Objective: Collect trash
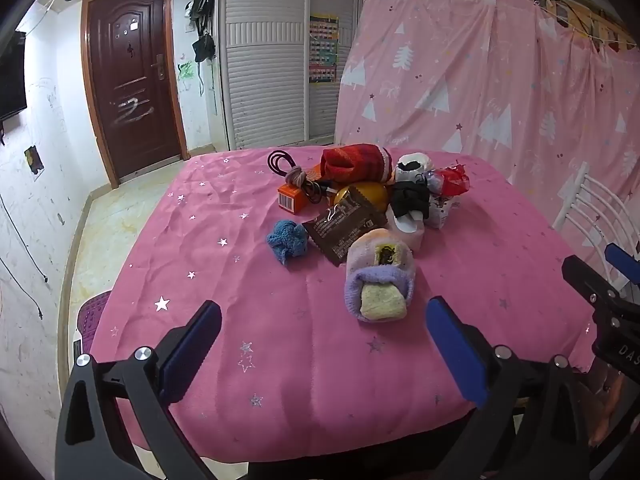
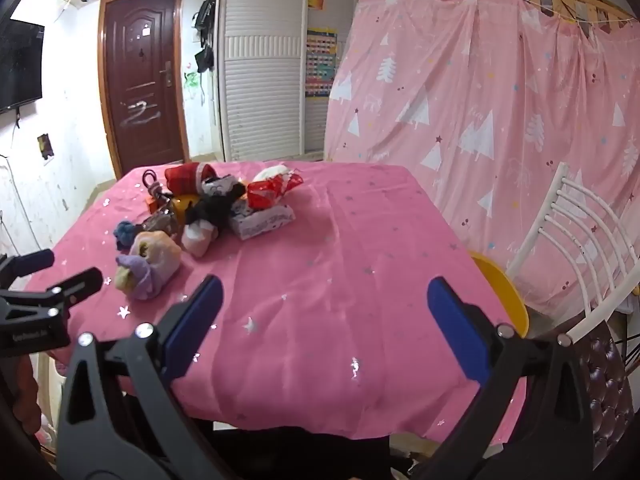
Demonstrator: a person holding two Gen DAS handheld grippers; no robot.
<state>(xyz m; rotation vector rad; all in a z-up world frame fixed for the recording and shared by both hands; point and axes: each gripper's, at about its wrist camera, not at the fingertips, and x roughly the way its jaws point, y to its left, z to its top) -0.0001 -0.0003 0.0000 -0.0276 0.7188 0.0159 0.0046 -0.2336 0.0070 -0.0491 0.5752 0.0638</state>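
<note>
One big square worktop takes up most of both views, covered in a wrinkly pink cloth with little silver stars. Behind it hangs one pink curtain sheet printed with white trees, next to white louvered closet doors and one dark brown wooden door. One black TV sits on the scuffed white wall, and one white metal chair stands at the worktop's right side with a yellow seat just beside it.

All the stuff is bunched in one pile on the far half of the worktop, things touching or overlapping. Counting, roughly big to small: one red rolled knit sock, one pastel pink-and-purple rolled sock bundle nearest the camera, one brown foil snack wrapper lying flat, one black sock bundle, one white printed paper packet, one crinkly red plastic wrapper, one orange cardboard box with a barcode, one black coiled cable and one blue fuzzy sock ball slightly apart at the left. So the trash bits, meaning the wrappers, sit mixed in among the socks.

Two sets of tongs: the left tongs and right tongs both hang over the near edge spread as wide as they go, nothing between the blue pads, well short of the pile.
</note>
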